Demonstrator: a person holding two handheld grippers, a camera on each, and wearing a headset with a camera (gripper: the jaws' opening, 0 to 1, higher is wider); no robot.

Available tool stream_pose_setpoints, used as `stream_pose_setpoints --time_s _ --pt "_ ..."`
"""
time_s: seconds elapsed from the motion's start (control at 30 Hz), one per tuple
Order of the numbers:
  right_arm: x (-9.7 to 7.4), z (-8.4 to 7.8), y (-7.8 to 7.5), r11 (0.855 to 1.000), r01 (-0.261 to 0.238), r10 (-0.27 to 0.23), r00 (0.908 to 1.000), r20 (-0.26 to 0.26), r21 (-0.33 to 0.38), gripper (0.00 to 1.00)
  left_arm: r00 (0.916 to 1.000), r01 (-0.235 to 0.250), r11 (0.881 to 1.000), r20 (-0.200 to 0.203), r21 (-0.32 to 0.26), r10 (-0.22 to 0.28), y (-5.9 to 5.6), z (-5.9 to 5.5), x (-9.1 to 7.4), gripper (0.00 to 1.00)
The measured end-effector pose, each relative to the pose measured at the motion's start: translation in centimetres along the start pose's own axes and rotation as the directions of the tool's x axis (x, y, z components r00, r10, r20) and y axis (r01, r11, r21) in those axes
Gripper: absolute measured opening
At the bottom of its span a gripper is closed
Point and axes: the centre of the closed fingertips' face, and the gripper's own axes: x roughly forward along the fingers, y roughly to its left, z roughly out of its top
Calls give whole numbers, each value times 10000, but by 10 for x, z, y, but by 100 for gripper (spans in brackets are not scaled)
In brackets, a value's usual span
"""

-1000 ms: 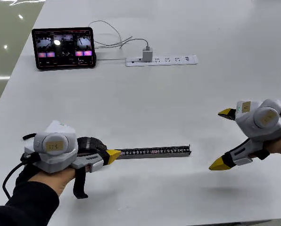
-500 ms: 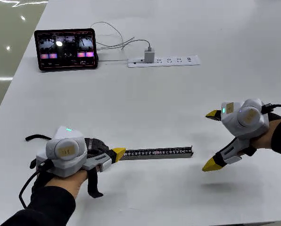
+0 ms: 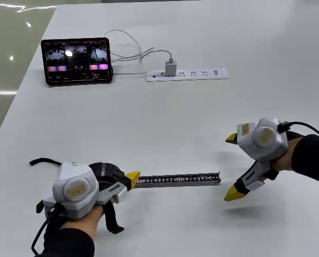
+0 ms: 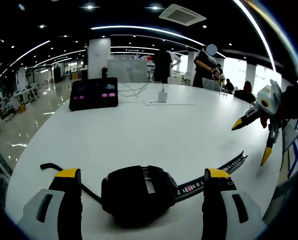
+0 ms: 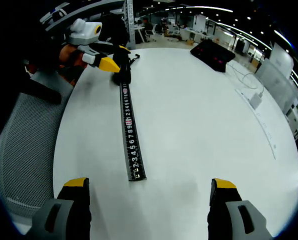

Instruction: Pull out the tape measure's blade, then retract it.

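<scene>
- Left tool (image 4: 142, 174) stands wide open with one jaw on each side of the tape measure's case (image 3: 108, 172). The left gripper view shows a gap on both sides, so it brackets the case rather than pinching it. I judge this is to stop the case sliding or turning when the blade is tugged.
- The case lies flat near the near left corner of the surface (image 3: 202, 118), with its mouth facing right.
- The blade (image 3: 178, 179) is partly out. It lies flat along the near edge, numbers up, and runs straight from the case mouth to its hooked end (image 3: 218, 176).
- My right tool (image 3: 233, 166) is also wide open and holds nothing. It hangs just beyond the hooked end without touching it.
- In the right gripper view the blade points straight back toward the case, and its end lies ahead between my jaws, nearer the left one. I hold it that way so that closing would catch the tip in line with the pull.
- The blade stays out with nothing gripping it, so I take it to be locked or held by friction, though I cannot see a lock.
- If the blade is released carelessly, it may whip back.
- The tablet (image 3: 76, 60) and power strip (image 3: 186, 74) sit toward the far left corner, well apart from the work.
</scene>
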Motion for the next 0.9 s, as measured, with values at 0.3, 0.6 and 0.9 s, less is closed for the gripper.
stream_pose_setpoints --time_s 0.3,0.6,0.9 --pt "10 2 2 9997 -231 230 9997 -68 -122 92 10000 15 10000 56 24 -15 3 -1 2 99" --pt "16 -3 7 9976 -526 519 9985 -168 -459 73 9999 93 9999 39 125 -93 1 -4 4 99" --pt "16 -5 13 9951 -774 758 9967 -280 -622 47 9999 100 9998 59 157 -101 1 -4 5 99"
